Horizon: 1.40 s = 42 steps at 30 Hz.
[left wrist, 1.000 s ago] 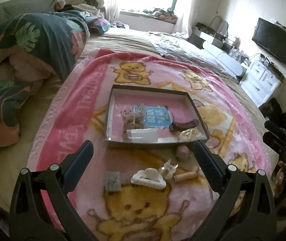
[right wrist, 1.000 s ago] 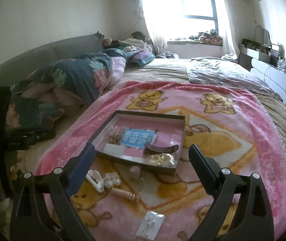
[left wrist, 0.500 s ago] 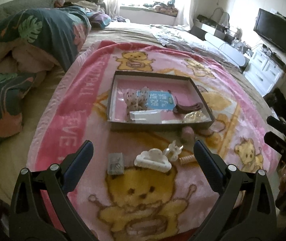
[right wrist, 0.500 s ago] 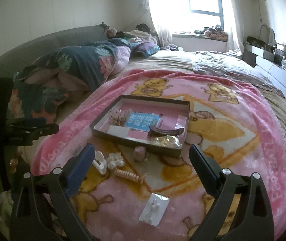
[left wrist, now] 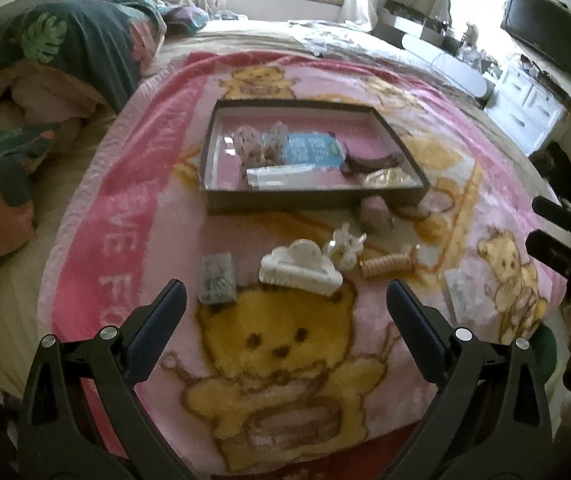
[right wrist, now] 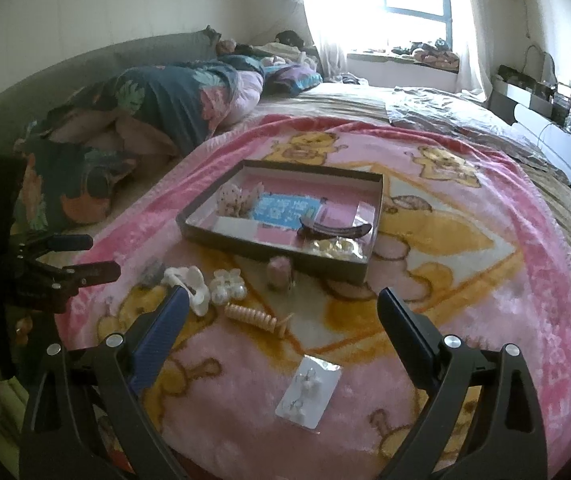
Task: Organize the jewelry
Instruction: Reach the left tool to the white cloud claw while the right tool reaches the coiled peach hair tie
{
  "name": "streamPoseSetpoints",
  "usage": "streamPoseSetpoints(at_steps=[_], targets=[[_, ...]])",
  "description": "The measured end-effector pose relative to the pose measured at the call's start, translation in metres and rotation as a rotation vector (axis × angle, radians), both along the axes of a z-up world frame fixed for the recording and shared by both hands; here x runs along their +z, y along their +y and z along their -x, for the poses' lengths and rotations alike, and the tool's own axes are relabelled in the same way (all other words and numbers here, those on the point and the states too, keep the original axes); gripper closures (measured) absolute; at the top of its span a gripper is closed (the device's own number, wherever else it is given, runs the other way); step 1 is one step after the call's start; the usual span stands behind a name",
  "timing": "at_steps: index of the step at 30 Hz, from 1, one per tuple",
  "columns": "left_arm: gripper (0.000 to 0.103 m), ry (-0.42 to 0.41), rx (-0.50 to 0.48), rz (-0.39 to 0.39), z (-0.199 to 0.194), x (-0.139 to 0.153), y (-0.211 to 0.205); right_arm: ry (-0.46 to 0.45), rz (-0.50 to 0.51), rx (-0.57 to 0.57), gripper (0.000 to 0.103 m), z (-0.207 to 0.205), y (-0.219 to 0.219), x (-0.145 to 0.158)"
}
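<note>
A: What's nearest you?

B: Your left gripper (left wrist: 285, 300) hangs over the pink blanket (left wrist: 125, 208), fingers wide apart and empty; your right gripper (right wrist: 281, 304) likewise.

A: And the jewelry?

B: Just ahead of your left fingers, a white claw clip (left wrist: 299, 270) at 12 o'clock, a grey packet (left wrist: 216, 280) at 11, a coiled hair tie (left wrist: 385, 265) at 1. An earring card (right wrist: 309, 390) lies between your right fingers. Farther at 12, the tray (left wrist: 313, 200) holds a blue card (left wrist: 311, 150) and brown clip (left wrist: 369, 162).

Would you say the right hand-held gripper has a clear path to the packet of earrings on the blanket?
Probably yes: the right hand-held gripper is open, and the earring packet lies uncovered on the blanket just ahead.
</note>
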<state>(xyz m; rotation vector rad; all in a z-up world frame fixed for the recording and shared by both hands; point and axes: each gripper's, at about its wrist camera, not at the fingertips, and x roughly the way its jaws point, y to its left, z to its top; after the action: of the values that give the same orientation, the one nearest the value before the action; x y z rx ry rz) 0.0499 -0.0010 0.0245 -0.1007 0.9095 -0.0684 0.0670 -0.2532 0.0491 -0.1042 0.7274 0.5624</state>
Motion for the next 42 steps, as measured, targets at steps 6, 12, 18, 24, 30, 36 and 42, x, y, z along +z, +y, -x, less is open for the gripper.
streamPoseSetpoints(at_steps=[6,12,18,24,30,36,42], targets=[[0.009,0.035,-0.035,-0.004,0.003,-0.016,-0.006,0.023,0.016,0.018,0.009,0.001,0.003,-0.013],[0.009,0.082,-0.060,-0.003,0.004,-0.038,-0.013,0.055,0.032,0.014,0.009,-0.006,0.001,-0.027],[0.009,0.122,-0.083,0.024,-0.001,-0.056,-0.021,0.096,0.044,-0.003,0.009,-0.016,-0.005,-0.045],[0.010,0.145,-0.105,0.021,-0.010,-0.071,-0.031,0.119,0.052,-0.012,0.009,-0.022,-0.009,-0.056],[0.010,0.145,-0.096,0.008,-0.025,-0.081,-0.032,0.139,0.051,-0.018,0.009,-0.029,-0.012,-0.064],[0.010,0.145,-0.081,-0.001,-0.044,-0.089,-0.031,0.151,0.057,-0.014,0.009,-0.033,-0.011,-0.069],[0.011,0.128,-0.075,-0.002,-0.058,-0.090,-0.027,0.167,0.081,0.006,0.009,-0.042,-0.003,-0.076]])
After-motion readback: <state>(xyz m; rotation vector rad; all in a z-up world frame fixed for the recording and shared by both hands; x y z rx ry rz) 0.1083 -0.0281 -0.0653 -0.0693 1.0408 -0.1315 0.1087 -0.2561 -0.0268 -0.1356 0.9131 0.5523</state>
